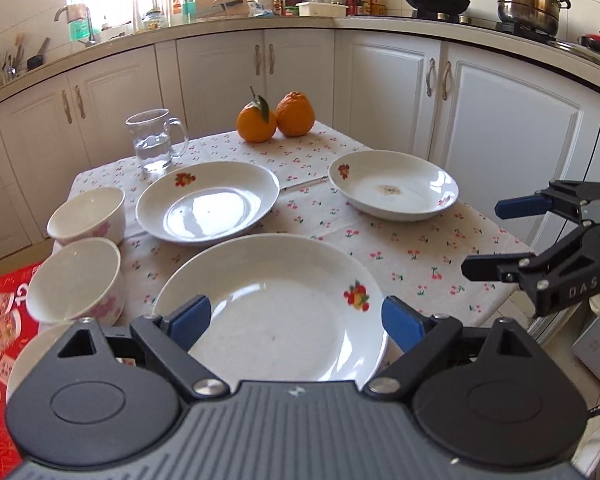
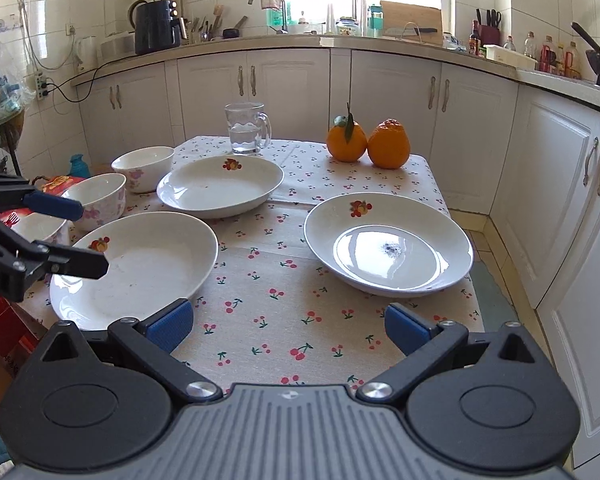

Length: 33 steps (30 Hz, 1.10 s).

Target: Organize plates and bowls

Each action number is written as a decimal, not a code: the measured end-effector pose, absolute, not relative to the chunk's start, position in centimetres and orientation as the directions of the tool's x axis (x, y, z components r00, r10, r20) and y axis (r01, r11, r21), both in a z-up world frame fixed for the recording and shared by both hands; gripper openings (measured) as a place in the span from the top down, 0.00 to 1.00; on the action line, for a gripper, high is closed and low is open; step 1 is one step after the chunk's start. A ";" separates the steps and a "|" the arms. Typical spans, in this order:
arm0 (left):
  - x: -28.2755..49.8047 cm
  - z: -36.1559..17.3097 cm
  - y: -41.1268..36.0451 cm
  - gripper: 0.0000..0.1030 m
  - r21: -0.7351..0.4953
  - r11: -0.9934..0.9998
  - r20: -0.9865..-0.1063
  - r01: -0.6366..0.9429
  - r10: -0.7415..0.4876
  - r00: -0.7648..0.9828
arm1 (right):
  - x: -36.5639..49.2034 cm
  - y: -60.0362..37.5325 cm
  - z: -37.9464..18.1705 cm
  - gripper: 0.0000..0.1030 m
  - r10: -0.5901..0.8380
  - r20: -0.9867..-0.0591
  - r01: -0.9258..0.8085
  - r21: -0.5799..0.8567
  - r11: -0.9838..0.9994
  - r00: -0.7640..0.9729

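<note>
Three white plates with fruit prints lie on the cherry-print tablecloth: a near one (image 1: 284, 312) (image 2: 140, 268), a far one (image 1: 208, 200) (image 2: 220, 188) and a right one (image 1: 394, 186) (image 2: 388, 240) with a dark speck in its middle. Two flowered bowls (image 1: 88, 216) (image 1: 76, 280) stand at the left edge, and a third bowl (image 1: 32, 352) is partly hidden by my left gripper. My left gripper (image 1: 296, 322) (image 2: 92, 240) hovers open over the near plate, pads apart from it. My right gripper (image 2: 288, 326) (image 1: 480, 238) is open over bare cloth at the table's near right.
A glass mug (image 1: 156, 140) with water and two oranges (image 1: 276, 118) stand at the table's far side. A red box (image 1: 0, 320) sits beside the table on the left. White cabinets (image 1: 500, 112) line the back and right, close to the table's edge.
</note>
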<state>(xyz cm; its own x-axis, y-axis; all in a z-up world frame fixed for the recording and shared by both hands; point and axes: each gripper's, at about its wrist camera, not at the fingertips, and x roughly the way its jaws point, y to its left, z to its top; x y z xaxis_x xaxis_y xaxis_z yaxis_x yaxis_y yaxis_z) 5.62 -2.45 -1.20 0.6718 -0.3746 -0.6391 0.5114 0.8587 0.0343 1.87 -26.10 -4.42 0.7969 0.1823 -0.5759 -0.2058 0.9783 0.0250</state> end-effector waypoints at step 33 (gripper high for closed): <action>5.2 -7.3 -1.0 0.06 0.044 0.908 -0.715 0.417 -0.263 0.648 | 7.1 -22.3 -4.8 0.00 0.381 -0.666 -0.471 0.051 0.881 0.641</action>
